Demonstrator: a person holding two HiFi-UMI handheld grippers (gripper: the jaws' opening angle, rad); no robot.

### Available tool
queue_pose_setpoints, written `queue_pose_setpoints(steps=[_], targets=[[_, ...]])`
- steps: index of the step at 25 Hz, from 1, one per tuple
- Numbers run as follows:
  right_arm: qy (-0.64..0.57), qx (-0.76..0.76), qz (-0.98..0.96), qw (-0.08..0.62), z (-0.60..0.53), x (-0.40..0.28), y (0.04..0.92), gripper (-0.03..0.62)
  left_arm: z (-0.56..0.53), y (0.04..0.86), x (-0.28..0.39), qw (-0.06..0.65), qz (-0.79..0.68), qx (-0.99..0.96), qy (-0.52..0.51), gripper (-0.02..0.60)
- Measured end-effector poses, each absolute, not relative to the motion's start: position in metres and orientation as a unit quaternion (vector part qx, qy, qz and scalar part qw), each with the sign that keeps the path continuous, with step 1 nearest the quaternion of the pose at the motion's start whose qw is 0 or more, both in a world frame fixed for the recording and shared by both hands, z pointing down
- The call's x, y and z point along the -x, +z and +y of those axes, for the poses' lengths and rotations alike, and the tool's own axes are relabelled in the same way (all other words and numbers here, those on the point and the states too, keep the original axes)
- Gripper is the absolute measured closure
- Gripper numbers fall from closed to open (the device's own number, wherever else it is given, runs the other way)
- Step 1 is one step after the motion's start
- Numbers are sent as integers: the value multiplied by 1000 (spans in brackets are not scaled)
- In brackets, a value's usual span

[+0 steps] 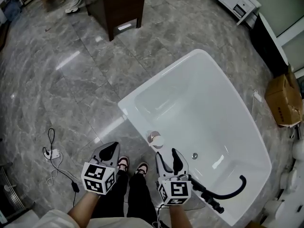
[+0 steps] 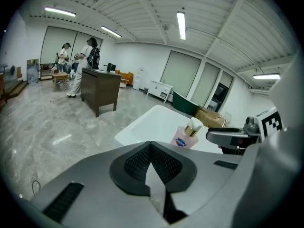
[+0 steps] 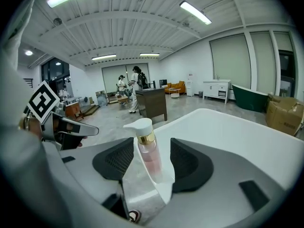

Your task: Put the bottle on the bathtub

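A pink bottle (image 1: pixel 155 137) with a white pump and gold collar stands upright on the near rim of the white bathtub (image 1: pixel 190 61). My right gripper (image 1: pixel 166 156) is just behind it, open. In the right gripper view the bottle (image 3: pixel 146 148) shows in the gap between the two dark pads (image 3: pixel 116 161), ahead of them and free of both. My left gripper (image 1: pixel 110 152) is to the left over the floor, shut with nothing in it. Its pads (image 2: pixel 151 161) meet, and the bottle (image 2: pixel 186 136) shows beyond them to the right.
A black hose with a handle (image 1: pixel 227 194) lies on the tub's near right corner, close to my right gripper. A drain (image 1: pixel 194 156) sits in the tub floor. On the grey floor are a cable and plug (image 1: pixel 54 155), a dark cabinet (image 1: pixel 118 4) and a cardboard box (image 1: pixel 284 101).
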State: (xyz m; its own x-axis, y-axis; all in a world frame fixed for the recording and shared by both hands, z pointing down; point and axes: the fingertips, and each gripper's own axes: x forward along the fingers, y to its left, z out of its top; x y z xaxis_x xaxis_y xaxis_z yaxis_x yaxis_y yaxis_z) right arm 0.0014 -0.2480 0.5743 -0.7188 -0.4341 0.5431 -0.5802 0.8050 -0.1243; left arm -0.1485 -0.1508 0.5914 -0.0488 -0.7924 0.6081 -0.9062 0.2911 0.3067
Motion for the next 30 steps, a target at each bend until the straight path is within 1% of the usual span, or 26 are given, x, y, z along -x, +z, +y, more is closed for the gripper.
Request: queue_pose_setpoints(steps=[8, 15, 25, 30], targets=[[141, -320, -907, 233, -270, -4, 536, 343, -173, 551, 153, 325, -713, -618, 74, 578], [121, -361, -900, 212, -286, -19, 500, 358, -191, 517, 155, 291, -710, -639, 63, 578], [97, -431, -884, 152, -304, -34, 437, 399, -219, 465, 152, 231, -693, -683, 31, 578], [96, -479, -864, 120, -305, -47, 410, 441, -234, 444, 147, 209, -675, -707, 20, 578]])
